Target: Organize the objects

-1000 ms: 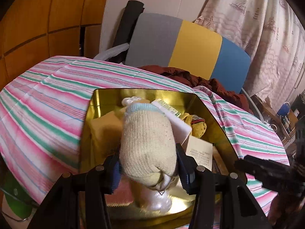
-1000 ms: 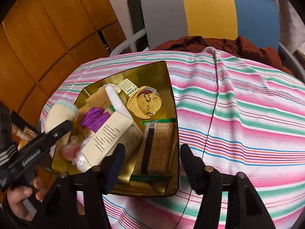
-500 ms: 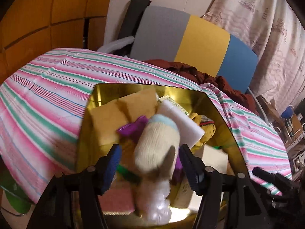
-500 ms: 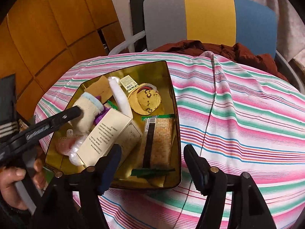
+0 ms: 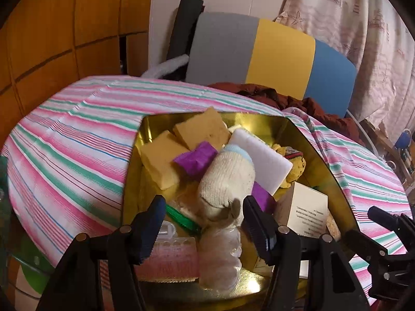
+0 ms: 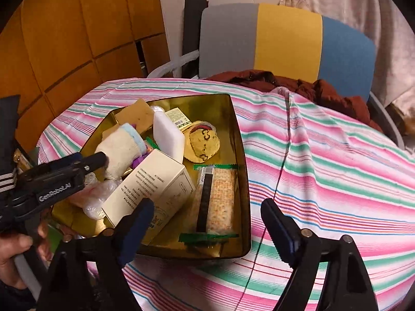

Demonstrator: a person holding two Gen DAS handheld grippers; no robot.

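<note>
A cream rolled sock (image 5: 225, 181) with a pale blue cuff lies in the gold tray (image 5: 324, 155), leaning on a purple wrapper (image 5: 194, 159) and a white block (image 5: 262, 158). My left gripper (image 5: 202, 207) is open, its fingers standing either side of the sock's near end without clamping it. In the right wrist view the same sock (image 6: 119, 150) rests at the tray's (image 6: 238, 134) left side, just beyond the left gripper (image 6: 96, 160). My right gripper (image 6: 206, 207) is open and holds nothing, hovering over the tray's near edge above a cracker packet (image 6: 220, 199).
The tray also holds yellow sponges (image 5: 160, 160), a cream box (image 6: 153, 184), a round yellow plush (image 6: 203, 142), a pink roller (image 5: 171, 259) and clear plastic wrap (image 5: 220, 259). A striped cloth (image 6: 337, 168) covers the table. A chair (image 6: 285, 39) with a dark red jacket (image 6: 259, 77) stands behind.
My left gripper opened and let the sock drop into the tray, then drew back a little. The right gripper stayed open near the tray's front edge.
</note>
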